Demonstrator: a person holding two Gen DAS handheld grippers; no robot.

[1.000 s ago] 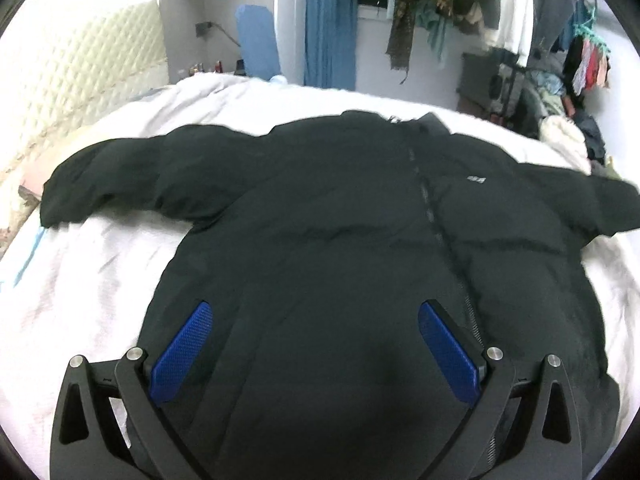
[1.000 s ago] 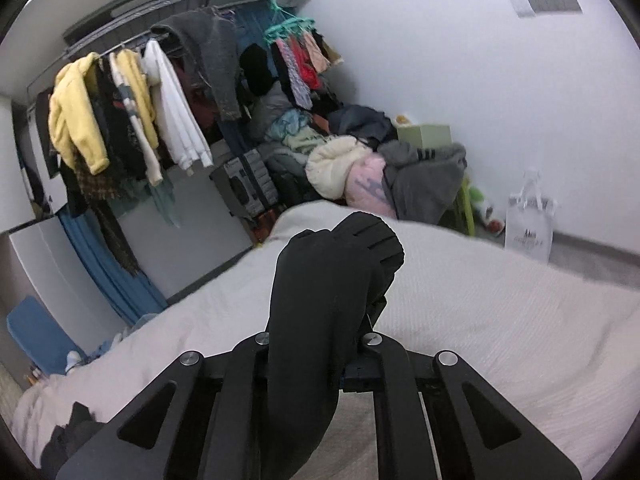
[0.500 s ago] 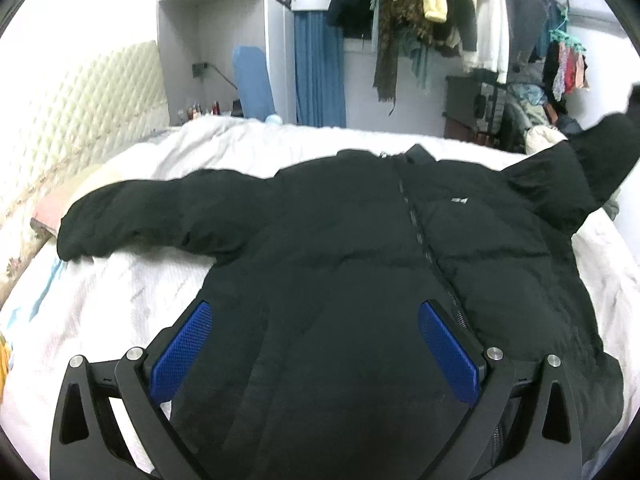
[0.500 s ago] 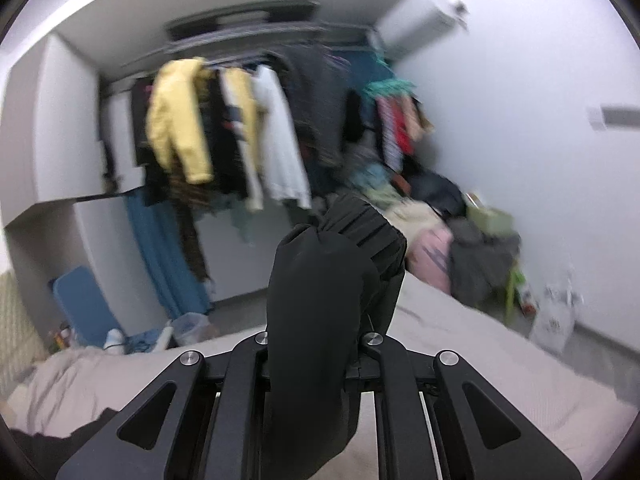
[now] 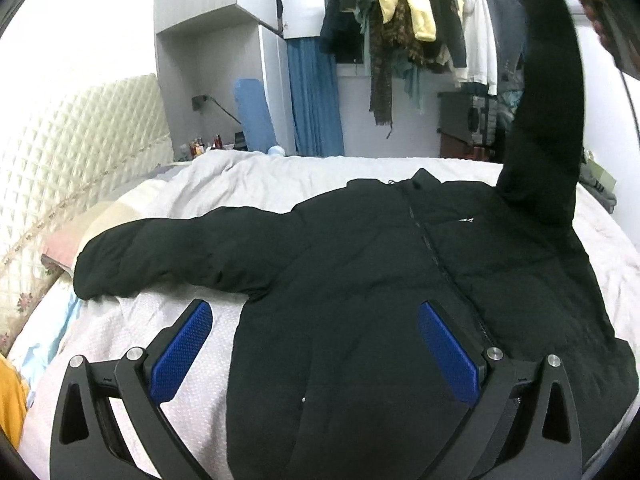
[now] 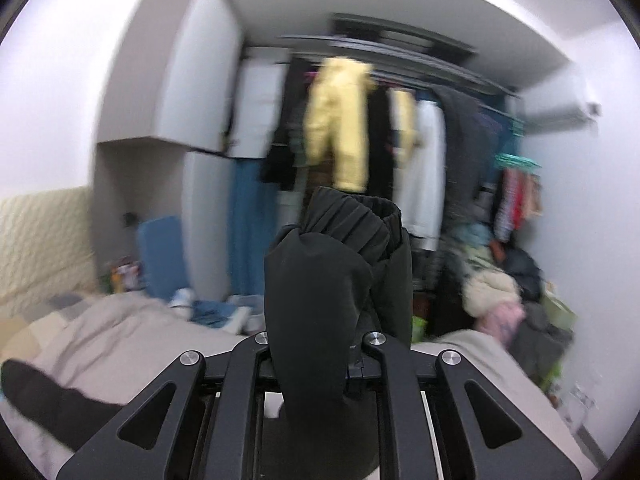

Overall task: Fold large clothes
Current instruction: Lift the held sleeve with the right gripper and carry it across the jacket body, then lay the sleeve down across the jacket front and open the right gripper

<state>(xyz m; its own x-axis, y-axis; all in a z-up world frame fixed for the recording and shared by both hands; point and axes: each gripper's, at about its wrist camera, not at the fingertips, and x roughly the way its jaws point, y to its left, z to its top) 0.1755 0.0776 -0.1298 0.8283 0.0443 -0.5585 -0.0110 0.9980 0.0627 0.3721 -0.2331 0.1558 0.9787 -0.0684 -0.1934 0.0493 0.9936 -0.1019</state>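
Lifting: one sleeve [image 5: 548,128] of the black puffy zip-front jacket [image 5: 380,280], raised high by its elastic cuff [image 6: 356,220], probably so it can swing inward across the chest.
Right gripper [image 6: 316,340]: pressed together on the cuff end, fabric bunched between the fingers and poking up past them.
Left gripper [image 5: 316,352]: spread wide, blue-padded fingers [image 5: 182,348] pinching nothing, poised above the hem area, likely ready to pin the body flat.
Jacket position: front up on the white quilted bed [image 5: 120,328], other sleeve stretched out flat.
Background: crowded clothes rail [image 5: 420,20] behind, apart from the work.
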